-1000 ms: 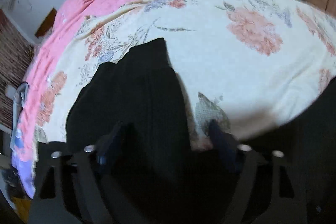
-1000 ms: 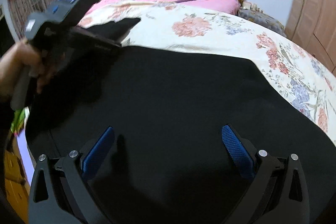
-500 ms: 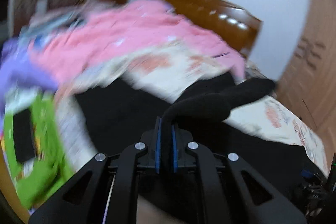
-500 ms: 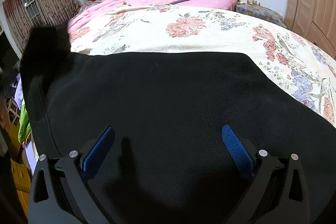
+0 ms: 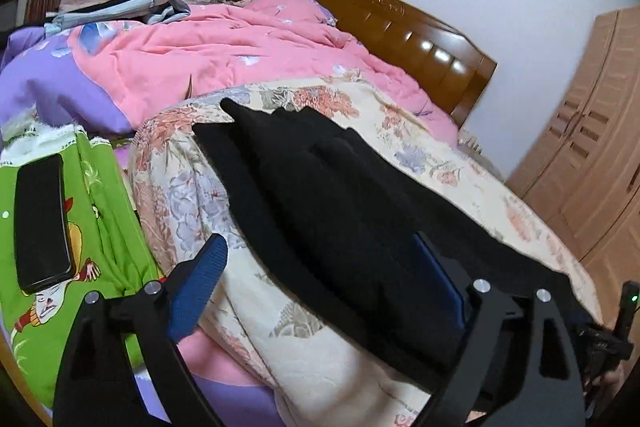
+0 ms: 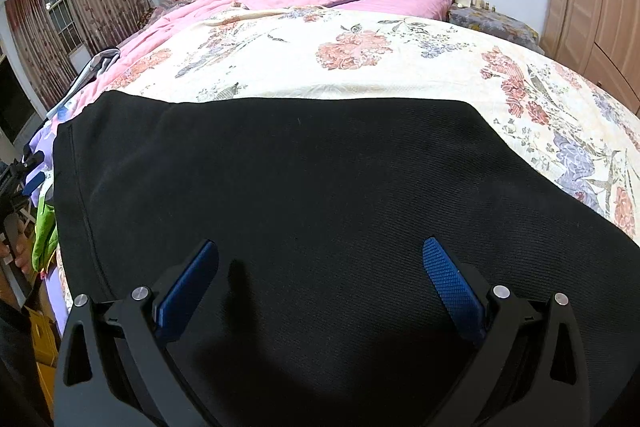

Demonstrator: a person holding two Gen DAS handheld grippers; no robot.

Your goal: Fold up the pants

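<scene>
Pants [image 5: 340, 203] released; left gripper [image 5: 320, 291] jaws just opened.

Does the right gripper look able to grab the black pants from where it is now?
Probably yes. The right gripper is open, pointing down over the black pants, with nothing between its fingers and the cloth.

1. The left gripper [image 5: 320, 269] has just been opening and its jaws now stand wide; black fabric lies between them, no pad pressing on it.
2. The right gripper [image 6: 320, 275] points steeply down, jaws spread wide, blue pads [image 6: 450, 277] clear of any grip.
</scene>
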